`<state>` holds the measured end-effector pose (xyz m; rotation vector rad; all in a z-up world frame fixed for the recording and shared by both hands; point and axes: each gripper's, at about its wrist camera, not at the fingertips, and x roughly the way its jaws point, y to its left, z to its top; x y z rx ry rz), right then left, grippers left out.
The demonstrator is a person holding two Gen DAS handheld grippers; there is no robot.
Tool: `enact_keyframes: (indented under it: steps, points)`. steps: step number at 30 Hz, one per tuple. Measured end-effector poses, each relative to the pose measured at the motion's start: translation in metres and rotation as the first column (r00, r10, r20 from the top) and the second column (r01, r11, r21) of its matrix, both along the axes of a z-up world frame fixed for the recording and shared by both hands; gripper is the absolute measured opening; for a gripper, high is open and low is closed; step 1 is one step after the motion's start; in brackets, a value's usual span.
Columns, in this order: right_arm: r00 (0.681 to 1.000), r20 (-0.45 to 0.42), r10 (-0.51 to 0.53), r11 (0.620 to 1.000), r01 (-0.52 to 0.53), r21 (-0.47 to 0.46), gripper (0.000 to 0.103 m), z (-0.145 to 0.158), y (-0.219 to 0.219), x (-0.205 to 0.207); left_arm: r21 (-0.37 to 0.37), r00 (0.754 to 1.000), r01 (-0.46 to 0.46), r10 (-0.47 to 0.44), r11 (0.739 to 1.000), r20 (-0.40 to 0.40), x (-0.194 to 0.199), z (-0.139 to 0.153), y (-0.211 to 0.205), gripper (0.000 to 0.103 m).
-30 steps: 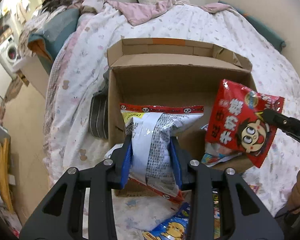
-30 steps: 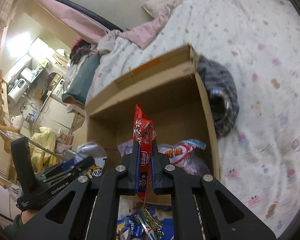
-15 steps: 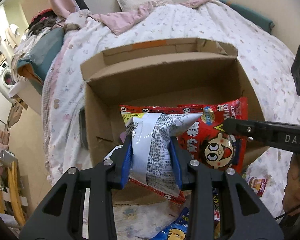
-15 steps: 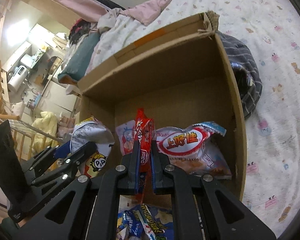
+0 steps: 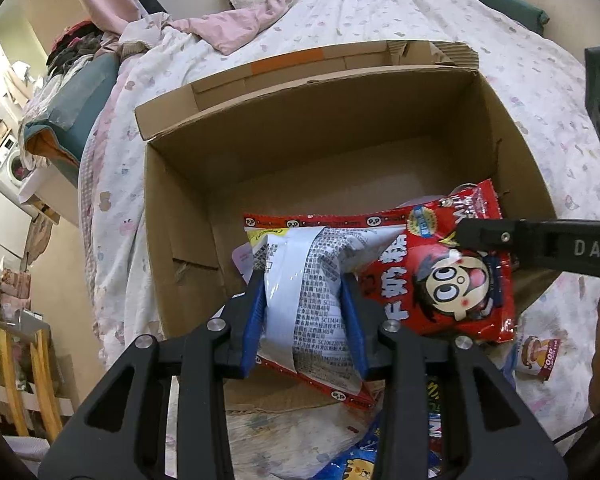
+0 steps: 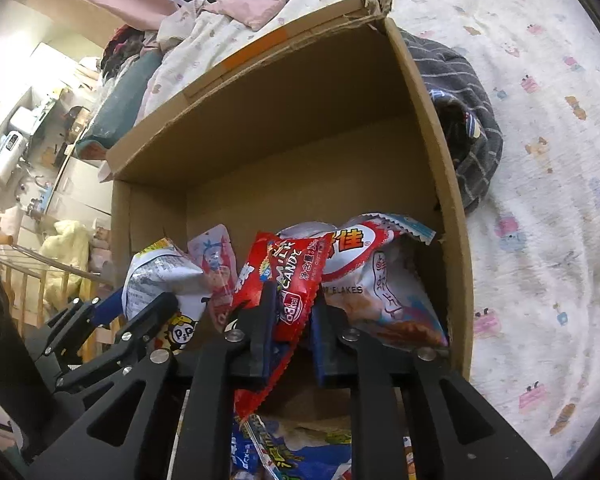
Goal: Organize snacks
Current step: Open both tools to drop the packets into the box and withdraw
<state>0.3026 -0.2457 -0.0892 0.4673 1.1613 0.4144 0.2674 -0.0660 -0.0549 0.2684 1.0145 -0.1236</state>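
An open cardboard box [image 5: 180, 240] stands on a bed. My left gripper [image 5: 304, 280] is shut on a white snack bag [image 5: 312, 256] with red panda-printed edges and holds it over the box's near edge. To its right a red milk candy bag [image 5: 452, 280] with a cartoon face stands inside the box. In the right wrist view that candy bag [image 6: 296, 276] sits between the fingers of my right gripper [image 6: 294, 300]. Those jaws are opening, with a gap showing at the right pad. The left gripper [image 6: 140, 300] appears at lower left there.
Inside the box lie a shrimp flakes bag [image 6: 380, 280] and a small pink pouch [image 6: 216, 264]. More snack packets [image 5: 380, 460] lie on the bedsheet in front of the box. A dark striped cloth [image 6: 460, 120] lies beside the box's right wall [image 6: 440, 160].
Both grippers sank toward the box. The red candy bag came from above the box's right side down into it, beside the white bag. The right jaws have parted.
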Motion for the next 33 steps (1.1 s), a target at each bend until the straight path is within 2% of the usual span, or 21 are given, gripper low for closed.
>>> enact_keyframes:
  steps: [4, 6, 8, 10, 12, 13, 14, 16, 20, 28, 33]
  points:
    - [1.0, 0.018, -0.005, 1.0, 0.005, 0.0, 0.018, 0.007, -0.001, 0.0, 0.006, 1.0, 0.001, -0.001, 1.0, 0.0, 0.0, 0.001, 0.001, 0.034]
    - [0.999, 0.028, -0.015, 1.0, 0.015, 0.004, 0.018, 0.01, -0.004, 0.0, -0.005, 1.0, -0.001, 0.001, 1.0, 0.001, -0.001, 0.003, 0.002, 0.041]
    - [0.999, 0.037, -0.022, 1.0, 0.022, 0.0, 0.018, 0.013, -0.007, 0.0, -0.03, 1.0, -0.002, 0.002, 1.0, 0.01, -0.002, 0.007, 0.003, 0.059]
    - [0.998, 0.057, -0.025, 1.0, 0.026, -0.014, 0.019, 0.018, -0.009, -0.002, -0.049, 1.0, -0.001, 0.002, 0.999, 0.021, -0.004, 0.011, 0.004, 0.067]
    - [0.996, 0.086, -0.022, 0.999, 0.026, -0.043, 0.025, 0.025, -0.009, -0.003, -0.079, 1.0, -0.002, 0.004, 0.997, 0.018, -0.004, 0.013, 0.006, 0.075]
    - [0.994, 0.103, -0.021, 0.998, 0.027, -0.058, 0.038, 0.028, -0.01, -0.004, -0.103, 1.0, -0.005, 0.007, 0.995, 0.014, -0.004, 0.014, 0.007, 0.079]
    - [0.993, 0.115, -0.022, 0.998, 0.03, -0.063, 0.062, 0.031, -0.01, -0.004, -0.131, 1.0, -0.011, 0.012, 0.991, 0.007, -0.003, 0.016, 0.01, 0.081]
    - [0.989, 0.145, -0.036, 0.998, 0.044, -0.05, 0.075, 0.037, -0.014, -0.007, -0.161, 1.0, -0.027, 0.027, 0.987, -0.001, -0.003, 0.018, 0.014, 0.081]
    - [0.986, 0.16, -0.042, 0.998, 0.05, -0.046, 0.075, 0.04, -0.017, -0.008, -0.2, 0.999, -0.045, 0.045, 0.979, -0.003, -0.003, 0.021, 0.02, 0.082]
    - [0.986, 0.159, -0.04, 0.998, 0.047, -0.042, 0.075, 0.042, -0.019, -0.008, -0.226, 0.997, -0.068, 0.075, 0.972, 0.021, -0.007, 0.029, 0.027, 0.082]
    - [0.985, 0.166, -0.054, 0.998, 0.06, -0.032, 0.075, 0.046, -0.023, -0.013, -0.277, 0.99, -0.121, 0.136, 0.953, 0.038, -0.013, 0.037, 0.04, 0.082]
